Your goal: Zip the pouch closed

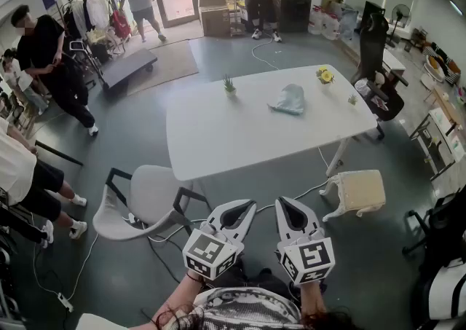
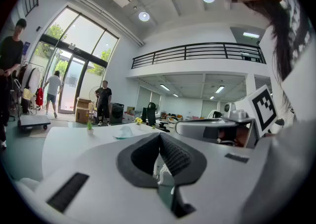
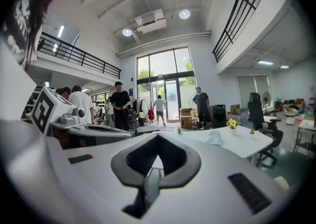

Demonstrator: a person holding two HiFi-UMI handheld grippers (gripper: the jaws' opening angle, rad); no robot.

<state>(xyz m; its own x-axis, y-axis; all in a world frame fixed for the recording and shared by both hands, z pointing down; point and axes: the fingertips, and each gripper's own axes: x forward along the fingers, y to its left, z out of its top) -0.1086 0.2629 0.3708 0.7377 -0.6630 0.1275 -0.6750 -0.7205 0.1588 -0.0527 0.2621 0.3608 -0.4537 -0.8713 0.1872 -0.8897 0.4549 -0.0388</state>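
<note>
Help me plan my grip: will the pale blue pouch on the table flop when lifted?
Probably floppy: the pouch lies slumped and creased, with no firm edges. Likely light too, since it looks like thin, soft fabric.

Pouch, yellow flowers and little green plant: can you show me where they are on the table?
pouch (image 1: 288, 99), head view, middle of its pale blue fabric.
yellow flowers (image 1: 324, 73), head view, on the blossoms.
green plant (image 1: 229, 85), head view, on its leaves.
</note>
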